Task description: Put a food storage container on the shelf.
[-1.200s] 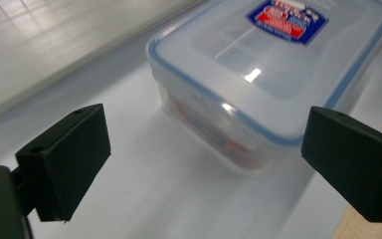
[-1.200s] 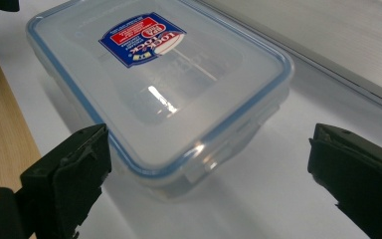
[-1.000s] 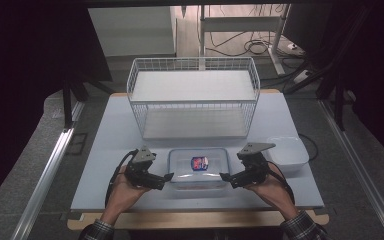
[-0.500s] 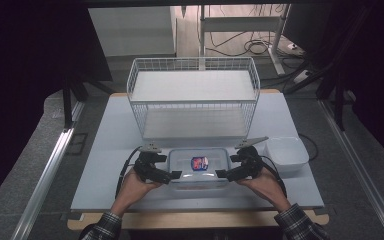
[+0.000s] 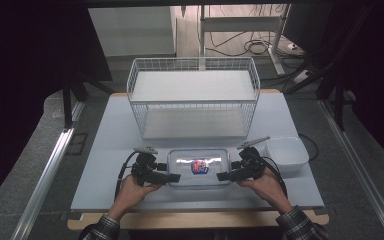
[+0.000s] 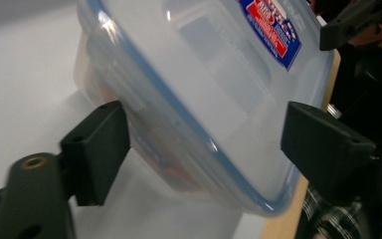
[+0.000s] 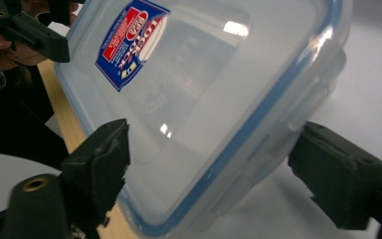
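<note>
My two gripper views reveal the blue seal rimming the clear plastic container [image 5: 198,167] near the table's [image 5: 110,150] front edge, both the left gripper [image 5: 171,178] and the right gripper [image 5: 223,176] having just been closing, jaws straddling its ends.

container [image 6: 204,94] cut by top edge | contents blurred | label [image 5: 199,166] unreadable

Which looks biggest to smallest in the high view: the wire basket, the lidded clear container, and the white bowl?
1. Wire basket, clearly largest.
2. Lidded clear container.
3. White bowl, somewhat smaller than the container.

My table [image 5: 105,150] carries a wire basket [image 5: 192,97] at the back; before it lies a box [image 5: 198,167], with a tub [image 5: 286,154] to the box's right.
</note>
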Demonstrator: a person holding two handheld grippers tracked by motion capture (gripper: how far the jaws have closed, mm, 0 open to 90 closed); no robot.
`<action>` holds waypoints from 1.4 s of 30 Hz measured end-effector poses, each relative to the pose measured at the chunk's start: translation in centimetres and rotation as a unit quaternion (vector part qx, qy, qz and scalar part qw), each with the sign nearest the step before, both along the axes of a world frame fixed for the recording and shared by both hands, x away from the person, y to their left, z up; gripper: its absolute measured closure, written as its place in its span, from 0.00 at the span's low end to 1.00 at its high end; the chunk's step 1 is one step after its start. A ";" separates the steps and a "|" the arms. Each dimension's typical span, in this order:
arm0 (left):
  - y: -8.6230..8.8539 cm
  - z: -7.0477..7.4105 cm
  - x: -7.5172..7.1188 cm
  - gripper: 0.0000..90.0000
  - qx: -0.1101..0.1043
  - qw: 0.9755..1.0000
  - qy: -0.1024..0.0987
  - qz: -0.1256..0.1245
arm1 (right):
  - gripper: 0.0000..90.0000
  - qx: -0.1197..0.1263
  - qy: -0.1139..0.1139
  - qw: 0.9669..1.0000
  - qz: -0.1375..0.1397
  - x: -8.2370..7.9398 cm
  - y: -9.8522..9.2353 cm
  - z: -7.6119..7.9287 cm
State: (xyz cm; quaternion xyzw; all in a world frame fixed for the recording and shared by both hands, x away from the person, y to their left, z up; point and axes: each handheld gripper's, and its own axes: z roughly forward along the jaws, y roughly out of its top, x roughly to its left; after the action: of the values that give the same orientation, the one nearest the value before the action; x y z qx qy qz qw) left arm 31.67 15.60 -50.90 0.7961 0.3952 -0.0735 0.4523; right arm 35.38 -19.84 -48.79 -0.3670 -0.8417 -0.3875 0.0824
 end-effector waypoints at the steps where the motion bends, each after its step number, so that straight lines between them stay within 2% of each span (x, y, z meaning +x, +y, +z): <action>1: 0.0 0.1 -0.3 0.27 -0.001 1.000 0.001 0.003 | 0.24 0.003 0.004 1.000 -0.001 -0.1 -0.1 0.0; 2: 0.2 0.2 -0.5 0.29 -0.002 1.000 -0.003 0.002 | 0.28 0.009 0.006 1.000 -0.004 -0.3 -0.4 0.0; 3: 0.5 0.2 -0.8 0.34 -0.016 1.000 0.000 0.013 | 0.34 0.019 0.011 1.000 -0.012 -0.4 -0.7 0.2; 4: 0.5 0.2 -0.8 0.41 -0.016 1.000 0.000 0.013 | 0.40 0.030 0.009 0.999 -0.016 -0.5 -1.2 0.3; 5: 1.1 0.2 -1.1 0.47 -0.038 0.999 0.000 0.022 | 0.45 0.039 0.009 0.999 -0.017 -0.7 -1.5 0.5; 6: 1.1 0.2 -1.3 0.48 -0.040 0.999 -0.003 0.024 | 0.47 0.043 0.009 0.999 -0.018 -0.8 -1.8 0.6; 10: 1.1 0.3 -1.4 0.50 -0.045 0.998 -0.002 0.039 | 0.48 0.045 0.007 0.999 -0.030 -1.2 -1.8 0.6; 11: 1.2 0.3 -1.4 0.52 -0.054 0.997 -0.003 0.046 | 0.52 0.050 0.005 0.998 -0.039 -1.4 -1.9 0.7; 12: 1.2 0.3 -1.4 0.54 -0.054 0.997 -0.003 0.046 | 0.52 0.050 0.005 0.998 -0.039 -1.4 -1.9 0.7; 13: 1.2 0.4 -1.4 0.54 -0.055 0.997 -0.005 0.052 | 0.54 0.060 0.009 0.997 -0.049 -1.5 -2.1 0.8; 17: 1.3 0.5 -1.4 0.56 -0.058 0.997 -0.008 0.056 | 0.55 0.063 0.010 0.996 -0.060 -1.7 -2.0 0.9; 19: 1.3 0.7 -1.4 0.57 -0.051 0.997 -0.017 0.059 | 0.56 0.064 0.003 0.996 -0.065 -1.8 -1.9 1.0; 20: 1.3 0.8 -1.3 0.57 -0.051 0.997 -0.019 0.062 | 0.56 0.057 -0.017 0.996 -0.066 -1.9 -1.7 1.1; 23: 1.4 1.0 -1.2 0.57 -0.049 0.997 -0.020 0.062 | 0.56 0.060 -0.017 0.996 -0.068 -1.9 -1.6 1.1; 27: 1.5 2.1 -1.0 0.57 -0.044 0.996 -0.035 0.064 | 0.56 0.065 -0.025 0.996 -0.061 -1.5 -1.6 1.6; 29: 1.6 3.2 -0.9 0.57 -0.041 0.996 -0.048 0.063 | 0.56 0.070 -0.041 0.995 -0.058 -1.3 -1.5 2.5; 31: 1.6 3.6 -0.8 0.57 -0.041 0.996 -0.052 0.063 | 0.56 0.071 -0.047 0.995 -0.055 -1.2 -1.5 2.9; 33: 1.6 4.4 -0.6 0.57 -0.038 0.995 -0.061 0.063 | 0.56 0.076 -0.062 0.994 -0.056 -1.1 -1.5 3.6; 34: 1.5 5.1 -0.3 0.57 -0.037 0.995 -0.067 0.063 | 0.56 0.079 -0.071 0.993 -0.058 -0.8 -1.5 4.4; 35: 1.5 5.1 -0.3 0.57 -0.037 0.995 -0.067 0.063 | 0.56 0.079 -0.071 0.993 -0.058 -0.8 -1.5 4.4; 41: 1.5 8.1 1.1 0.57 -0.033 0.994 -0.091 0.060 | 0.56 0.089 -0.095 0.989 -0.064 0.3 -1.6 6.9; 42: 1.5 8.1 1.1 0.57 -0.033 0.994 -0.091 0.060 | 0.56 0.089 -0.095 0.989 -0.064 0.3 -1.6 6.9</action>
State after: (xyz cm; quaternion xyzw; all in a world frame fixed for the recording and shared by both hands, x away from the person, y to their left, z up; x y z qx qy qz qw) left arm 32.81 17.09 -42.83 0.7589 0.3967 0.0131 0.5163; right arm 35.68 -21.43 -41.85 -0.3724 -0.7830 -0.4982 0.0093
